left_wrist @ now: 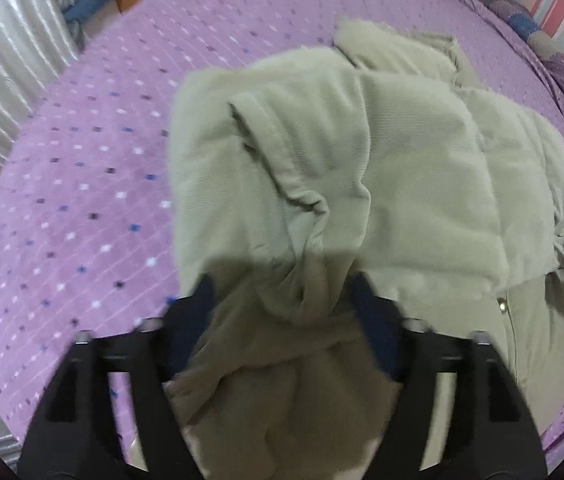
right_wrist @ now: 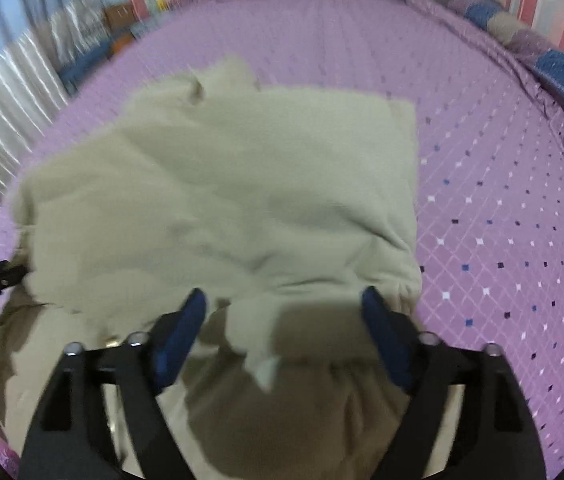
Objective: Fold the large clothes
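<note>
Blue-padded fingers (left_wrist: pixel 203 292) of the left gripper (left_wrist: pixel 282 292) stand spread, released, with a bunched fold of the beige garment (left_wrist: pixel 362 152) loose between them; the cloth lies heaped on a purple quilted bedspread (left_wrist: pixel 81 160) dotted with small diamonds. From the right wrist, the right gripper (right_wrist: pixel 284 304) likewise gapes wide, its pads clear of the fabric beneath. The garment looks thick, soft and limp, probably light for its bulk and unlikely to slip; its hems and corners appear the best places to take hold. Folding seems partly done.
</note>
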Tool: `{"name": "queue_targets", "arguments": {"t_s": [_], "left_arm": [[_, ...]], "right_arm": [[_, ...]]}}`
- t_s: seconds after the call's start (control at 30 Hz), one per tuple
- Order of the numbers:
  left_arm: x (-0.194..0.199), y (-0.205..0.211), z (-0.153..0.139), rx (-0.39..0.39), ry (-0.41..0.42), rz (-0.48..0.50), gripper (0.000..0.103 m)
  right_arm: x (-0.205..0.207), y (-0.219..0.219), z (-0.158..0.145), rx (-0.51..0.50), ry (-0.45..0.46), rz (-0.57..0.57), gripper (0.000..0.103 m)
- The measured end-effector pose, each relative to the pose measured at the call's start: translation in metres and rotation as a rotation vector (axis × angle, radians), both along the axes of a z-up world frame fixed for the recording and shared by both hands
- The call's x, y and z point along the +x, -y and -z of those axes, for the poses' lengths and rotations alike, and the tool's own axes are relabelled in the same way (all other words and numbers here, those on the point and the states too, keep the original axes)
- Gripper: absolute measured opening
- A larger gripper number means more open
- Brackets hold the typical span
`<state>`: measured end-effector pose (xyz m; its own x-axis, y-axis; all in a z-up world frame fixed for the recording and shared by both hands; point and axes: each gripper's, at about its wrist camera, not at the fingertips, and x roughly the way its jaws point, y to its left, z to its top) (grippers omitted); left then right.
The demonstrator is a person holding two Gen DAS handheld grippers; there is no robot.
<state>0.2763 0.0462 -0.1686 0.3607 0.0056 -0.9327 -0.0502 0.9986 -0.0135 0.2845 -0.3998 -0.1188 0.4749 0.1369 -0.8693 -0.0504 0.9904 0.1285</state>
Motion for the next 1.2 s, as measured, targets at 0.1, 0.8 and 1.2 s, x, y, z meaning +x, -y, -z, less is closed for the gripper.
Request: {"name": "queue_targets", "arguments": {"t_s": [0.1, 0.8, 1.2], "left_arm": [[-0.031, -0.002, -0.022, -0.025, 0.063, 0.003, 0.09], [-0.197, -0.006, -0.019, 0.033, 0.252, 0.02, 0.1], [-0.228, -0.076, 0.011, -0.109, 0.293, -0.136, 0.1]], "right_arm": [[-0.031, -0.005, -0.013, 0.015, 0.07, -0.011, 0.086], [-0.21, 0.015, -0.009, -0.169, 0.331, 0.08, 0.094], [-0.228, 0.074, 0.032, -0.064, 0.351, 0.137, 0.097]]}}
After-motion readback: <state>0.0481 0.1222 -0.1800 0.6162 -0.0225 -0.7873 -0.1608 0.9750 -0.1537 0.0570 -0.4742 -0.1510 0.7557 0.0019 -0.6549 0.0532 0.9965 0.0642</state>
